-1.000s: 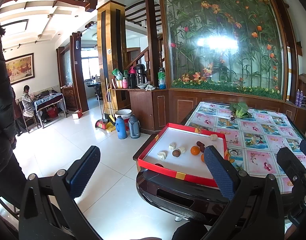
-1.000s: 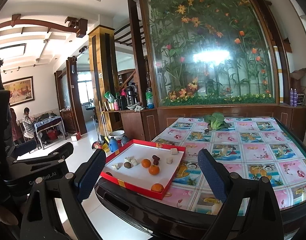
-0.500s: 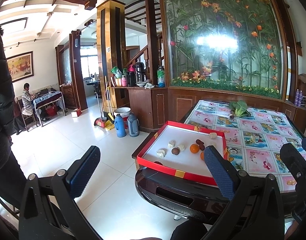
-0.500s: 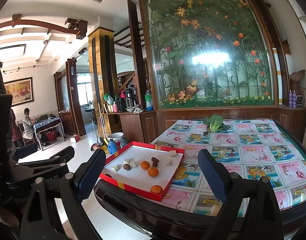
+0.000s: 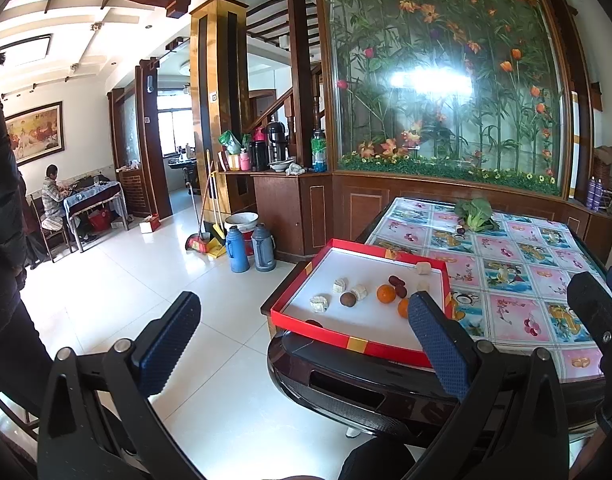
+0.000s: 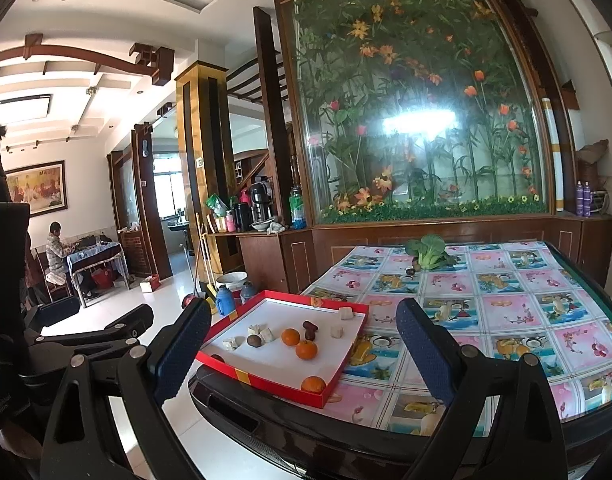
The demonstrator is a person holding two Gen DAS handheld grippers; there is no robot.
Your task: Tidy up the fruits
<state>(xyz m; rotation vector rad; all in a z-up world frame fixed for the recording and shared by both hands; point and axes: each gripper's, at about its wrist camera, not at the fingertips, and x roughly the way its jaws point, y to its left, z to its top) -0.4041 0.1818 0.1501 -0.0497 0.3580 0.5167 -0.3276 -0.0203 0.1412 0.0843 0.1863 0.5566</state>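
Note:
A red-rimmed white tray (image 6: 266, 378) (image 5: 345, 340) sits at the near left corner of the table. In it lie three oranges (image 6: 306, 350), dark red dates (image 6: 309, 330), a brown round fruit (image 6: 254, 340) and several pale cubes (image 6: 337, 331). My right gripper (image 6: 302, 348) hovers open in front of the tray, short of the table edge, with nothing between its fingers. My left gripper (image 5: 302, 344) is open too, held off the table's left corner, its right fingertip (image 5: 437, 344) overlapping the tray's corner in view.
The table (image 6: 505, 320) carries a fruit-print cloth and a green leafy vegetable (image 6: 425, 256) at the far side. Thermos flasks (image 5: 252, 248) and brooms stand on the tiled floor at left. A person in a dark coat (image 5: 2, 220) stands at far left.
Both grippers have drifted slightly, the views tilting a little upward and closer to the table. Nothing in the tray has moved.

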